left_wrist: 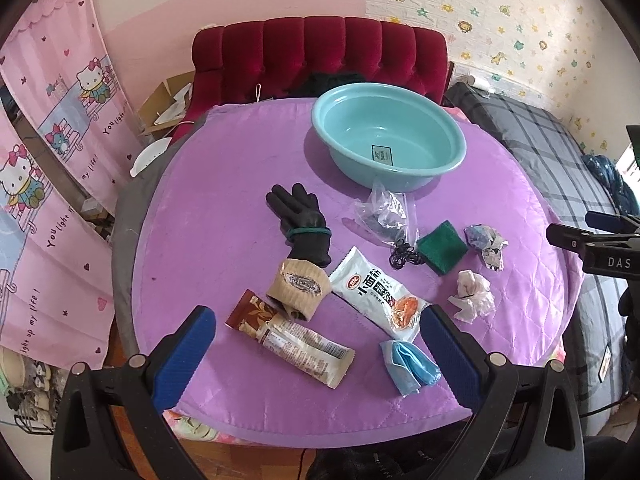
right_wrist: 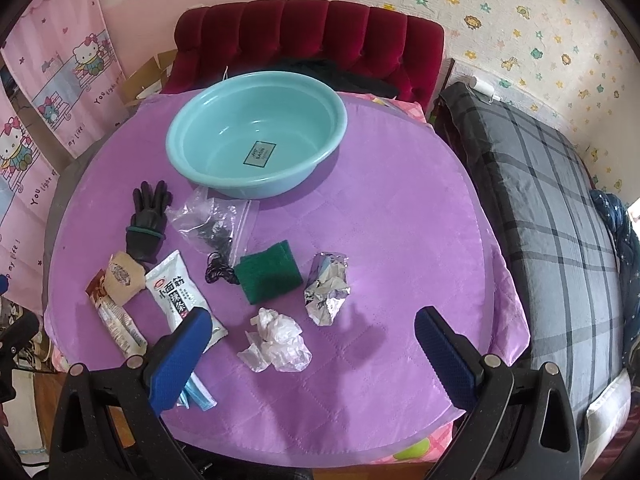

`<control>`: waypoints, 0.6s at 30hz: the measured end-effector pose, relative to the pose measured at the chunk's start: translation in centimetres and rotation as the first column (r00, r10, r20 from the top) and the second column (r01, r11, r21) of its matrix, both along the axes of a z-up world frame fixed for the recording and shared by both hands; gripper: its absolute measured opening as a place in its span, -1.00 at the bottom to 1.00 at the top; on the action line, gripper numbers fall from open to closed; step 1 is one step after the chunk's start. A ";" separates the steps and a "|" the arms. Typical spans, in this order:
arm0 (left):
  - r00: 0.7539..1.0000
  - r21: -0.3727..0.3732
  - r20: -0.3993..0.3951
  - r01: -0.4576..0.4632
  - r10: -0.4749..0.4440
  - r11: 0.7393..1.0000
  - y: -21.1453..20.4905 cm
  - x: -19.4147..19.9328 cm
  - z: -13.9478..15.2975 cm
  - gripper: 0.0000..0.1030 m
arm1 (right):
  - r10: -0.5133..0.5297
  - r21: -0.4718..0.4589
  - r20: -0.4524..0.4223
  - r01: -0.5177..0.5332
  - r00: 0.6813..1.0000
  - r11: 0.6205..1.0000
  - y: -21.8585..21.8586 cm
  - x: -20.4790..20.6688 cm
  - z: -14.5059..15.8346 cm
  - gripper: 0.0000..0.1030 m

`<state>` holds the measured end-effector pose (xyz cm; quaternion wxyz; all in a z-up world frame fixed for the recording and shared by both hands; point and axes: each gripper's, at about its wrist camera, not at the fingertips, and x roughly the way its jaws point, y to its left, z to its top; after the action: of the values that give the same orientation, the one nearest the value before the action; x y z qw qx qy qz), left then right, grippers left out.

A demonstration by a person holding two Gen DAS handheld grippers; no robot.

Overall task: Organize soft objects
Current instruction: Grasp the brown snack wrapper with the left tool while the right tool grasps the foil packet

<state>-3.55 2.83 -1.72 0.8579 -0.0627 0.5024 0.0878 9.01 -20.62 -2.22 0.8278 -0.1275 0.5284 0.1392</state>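
Observation:
A teal basin [left_wrist: 388, 136] [right_wrist: 258, 140] stands empty at the far side of the purple table [left_wrist: 224, 200] [right_wrist: 400, 220]. In front of it lie a black glove with a beige cuff [left_wrist: 302, 240] [right_wrist: 146, 220], a white snack packet [left_wrist: 376, 292] [right_wrist: 176, 288], a brown wrapper [left_wrist: 292, 336] [right_wrist: 114, 312], a clear bag [left_wrist: 384, 212] [right_wrist: 216, 220], a green cloth [left_wrist: 442, 246] [right_wrist: 268, 276], crumpled foil [left_wrist: 486, 244] [right_wrist: 326, 288], crumpled white plastic [left_wrist: 472, 294] [right_wrist: 276, 340] and a blue mask [left_wrist: 410, 364] [right_wrist: 196, 396]. My left gripper [left_wrist: 318, 330] is open above the near wrappers. My right gripper [right_wrist: 312, 332] is open above the white plastic.
A red tufted headboard [left_wrist: 320, 52] [right_wrist: 308, 36] stands behind the table. A grey plaid bed [right_wrist: 552, 208] lies to the right. Pink cartoon curtains [left_wrist: 52, 160] hang on the left. A black cord [left_wrist: 404, 256] [right_wrist: 218, 270] lies by the green cloth.

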 end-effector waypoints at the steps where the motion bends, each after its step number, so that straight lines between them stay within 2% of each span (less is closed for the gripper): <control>1: 1.000 -0.001 0.000 -0.006 0.006 1.000 0.2 -0.1 -0.3 1.00 | -0.002 0.003 -0.001 0.002 1.000 1.000 -0.2 0.2 -0.1 1.00; 7: 0.999 0.006 -0.013 -0.051 0.052 0.999 1.3 -0.7 -2.1 1.00 | -0.021 0.004 -0.023 0.022 1.000 1.000 -1.0 1.6 -2.0 1.00; 13: 0.996 0.046 -0.043 -0.080 0.082 0.996 2.3 -1.2 -5.7 1.00 | -0.034 -0.005 -0.060 0.034 0.998 0.999 -1.6 3.4 -5.7 1.00; 18: 0.990 -0.004 -0.093 -0.110 0.109 0.994 3.4 -0.8 -9.4 1.00 | -0.031 -0.014 -0.086 0.030 0.996 0.999 -1.9 4.4 -8.9 1.00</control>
<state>-4.39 6.28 -11.15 0.8273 -0.0902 0.5377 0.1352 13.42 -22.52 -11.11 0.8055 -0.1186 0.5662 0.1288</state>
